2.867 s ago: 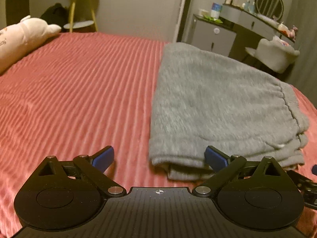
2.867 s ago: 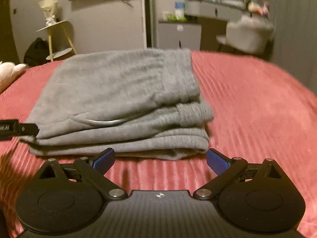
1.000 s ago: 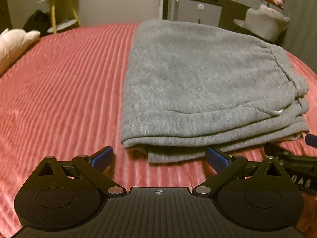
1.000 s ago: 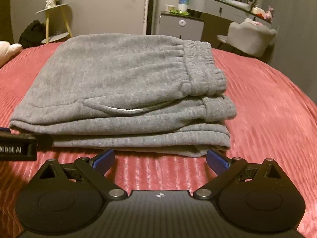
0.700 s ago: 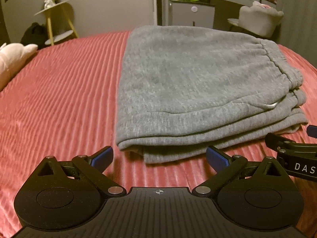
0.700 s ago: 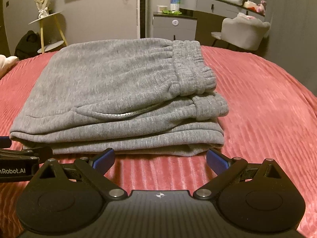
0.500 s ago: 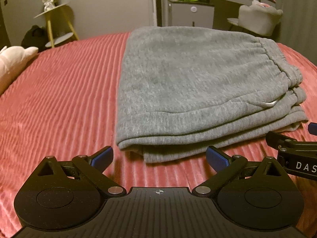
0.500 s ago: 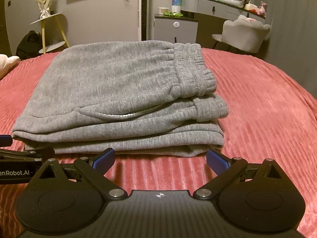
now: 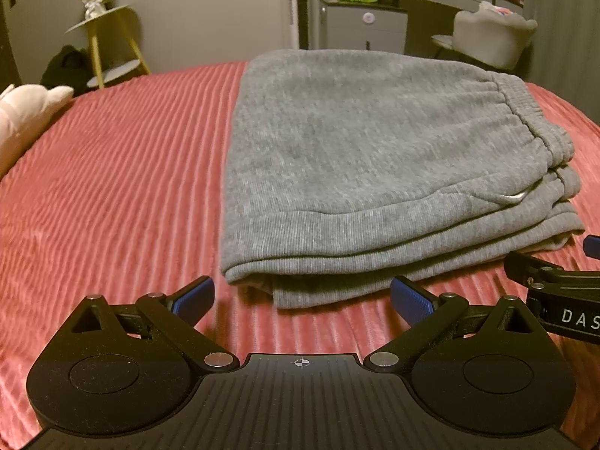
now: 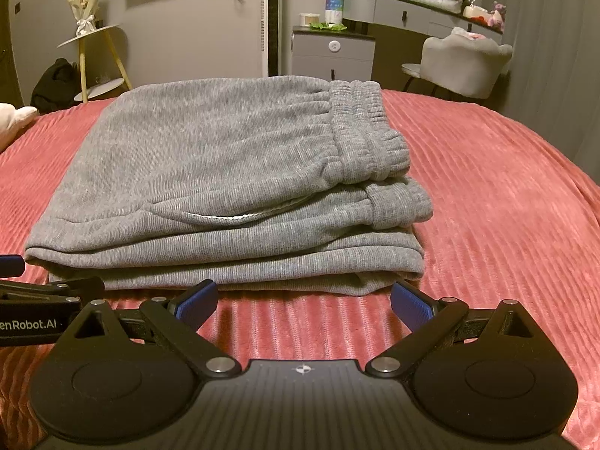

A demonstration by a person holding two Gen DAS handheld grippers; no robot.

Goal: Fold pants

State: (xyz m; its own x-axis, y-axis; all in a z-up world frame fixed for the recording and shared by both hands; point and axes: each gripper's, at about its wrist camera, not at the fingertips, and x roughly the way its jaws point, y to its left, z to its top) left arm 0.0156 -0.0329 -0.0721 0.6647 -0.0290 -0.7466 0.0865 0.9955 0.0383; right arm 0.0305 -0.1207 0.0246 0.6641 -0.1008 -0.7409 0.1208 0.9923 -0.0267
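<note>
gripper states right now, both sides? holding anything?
Left gripper: open, empty, just short of the folded gray pants.
Right gripper: open, empty, facing the pants' near edge.

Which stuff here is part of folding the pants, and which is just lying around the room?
Part of the job:
gray pants, folded in a stack
red bedspread under them
left gripper, open
right gripper, open

Just lying about:
pink plush toy
yellow side table
gray chair

red ribbed bedspread (image 10: 506,202), grey walls (image 10: 195,30), yellow-legged side table (image 10: 93,37), grey dresser (image 10: 333,50)
</note>
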